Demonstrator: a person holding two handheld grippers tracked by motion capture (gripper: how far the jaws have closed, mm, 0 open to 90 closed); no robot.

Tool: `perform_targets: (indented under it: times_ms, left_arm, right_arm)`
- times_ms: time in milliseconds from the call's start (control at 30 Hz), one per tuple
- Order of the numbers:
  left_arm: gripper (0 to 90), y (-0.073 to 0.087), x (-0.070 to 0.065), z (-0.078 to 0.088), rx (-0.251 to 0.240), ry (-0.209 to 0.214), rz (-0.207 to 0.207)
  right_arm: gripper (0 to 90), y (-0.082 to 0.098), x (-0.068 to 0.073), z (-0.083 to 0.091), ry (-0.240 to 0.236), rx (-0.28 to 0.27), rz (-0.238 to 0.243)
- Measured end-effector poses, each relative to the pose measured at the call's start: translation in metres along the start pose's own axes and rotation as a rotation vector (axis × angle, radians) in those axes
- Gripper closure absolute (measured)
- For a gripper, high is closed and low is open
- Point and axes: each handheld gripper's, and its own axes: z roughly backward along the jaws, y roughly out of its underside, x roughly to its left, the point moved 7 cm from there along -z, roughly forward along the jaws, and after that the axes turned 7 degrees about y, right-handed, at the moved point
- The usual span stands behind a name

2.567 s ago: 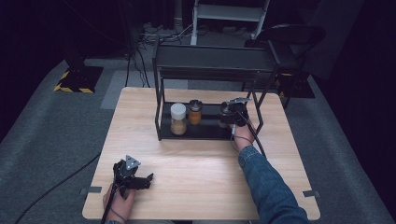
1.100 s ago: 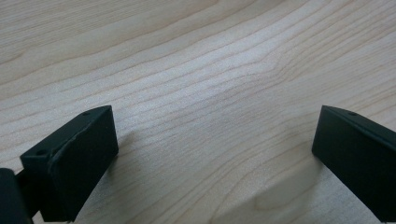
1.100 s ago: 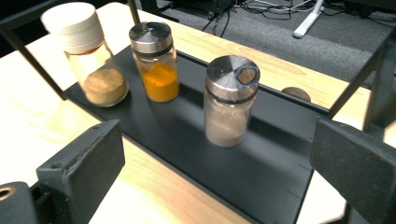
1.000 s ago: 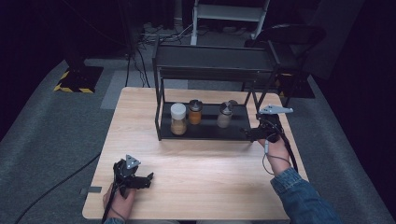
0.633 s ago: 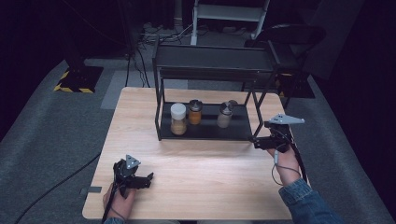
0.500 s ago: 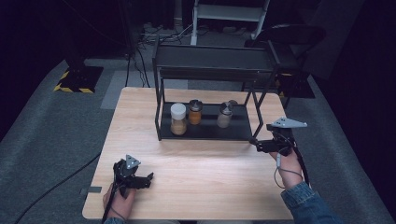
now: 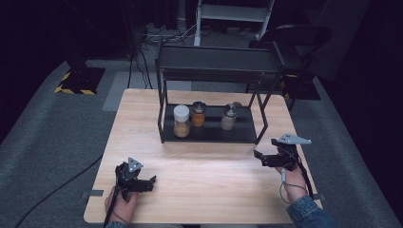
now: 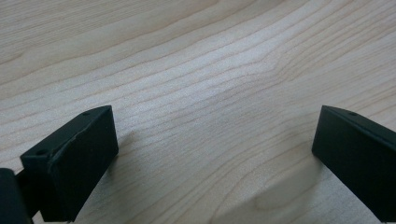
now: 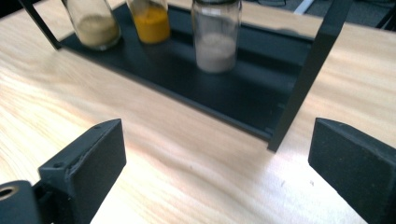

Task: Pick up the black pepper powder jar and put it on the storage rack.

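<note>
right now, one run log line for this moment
right gripper: open, empty, near rack | left gripper: open, on table | three jars on rack shelf

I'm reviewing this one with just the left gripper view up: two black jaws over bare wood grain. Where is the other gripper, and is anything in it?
Observer: The right gripper hangs near the table's right edge, jaws wide apart, nothing between them.
Operator: What does it face?
Observer: A black rack at the far middle of the table; its front right post stands close ahead of the jaws.
Operator: Anything on that rack?
Observer: Three jars on its bottom shelf: a white-lidded jar of tan powder, an orange-filled jar, and a pale-powder jar nearest the right gripper.
Operator: And my gripper?
Observer: The left gripper sits low at the near left corner, open too.
</note>
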Motion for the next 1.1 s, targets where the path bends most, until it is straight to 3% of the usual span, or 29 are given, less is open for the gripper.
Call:
perform_targets:
  times_ms: [500, 1100]
  left_arm:
    - [0.2, 0.0, 0.0, 0.0, 0.0, 0.0, 0.0]
    - [0.2, 0.0, 0.0, 0.0, 0.0, 0.0, -0.001]
  right_arm:
    - [4.0, 0.048, -0.007, -0.012, 0.03, 0.073, -0.007]
    - [3.9, 0.074, -0.009, -0.018, 0.037, 0.161, -0.002]
